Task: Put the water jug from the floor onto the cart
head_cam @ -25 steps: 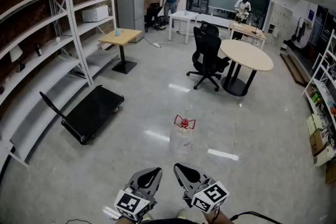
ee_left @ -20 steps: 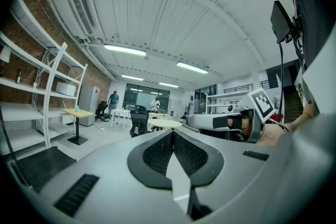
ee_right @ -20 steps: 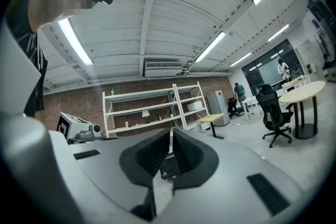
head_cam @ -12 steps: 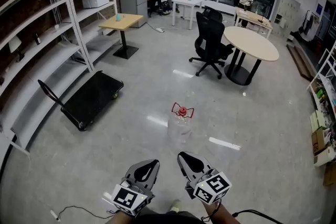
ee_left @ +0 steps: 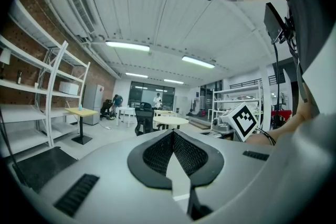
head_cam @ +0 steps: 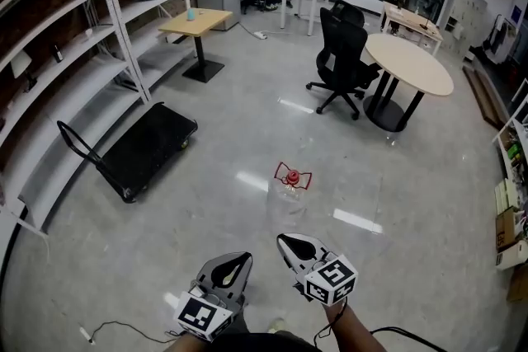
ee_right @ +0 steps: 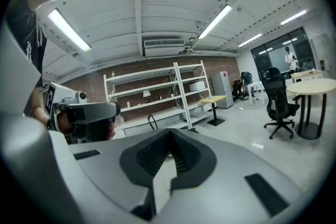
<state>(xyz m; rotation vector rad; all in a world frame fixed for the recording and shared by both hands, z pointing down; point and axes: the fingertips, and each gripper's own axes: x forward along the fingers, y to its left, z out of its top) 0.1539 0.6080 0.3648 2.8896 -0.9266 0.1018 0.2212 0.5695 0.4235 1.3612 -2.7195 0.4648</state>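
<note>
The water jug is clear with a red cap and a red handle. It stands upright on the grey floor, just ahead of both grippers in the head view. The black flat cart with its handle sits to the left by the shelving; its deck also shows in the left gripper view. My left gripper and my right gripper are side by side, pointing forward. Both are shut and hold nothing. The jug is apart from them, closer to the right one.
White shelving lines the left wall. A black office chair and a round table stand beyond the jug. A small wooden table is at the back left. A thin cable lies near my feet. Two people stand far back.
The view has advanced across the floor, so the jug and the cart are nearer. Both grippers have moved forward toward the jug, still shut.
</note>
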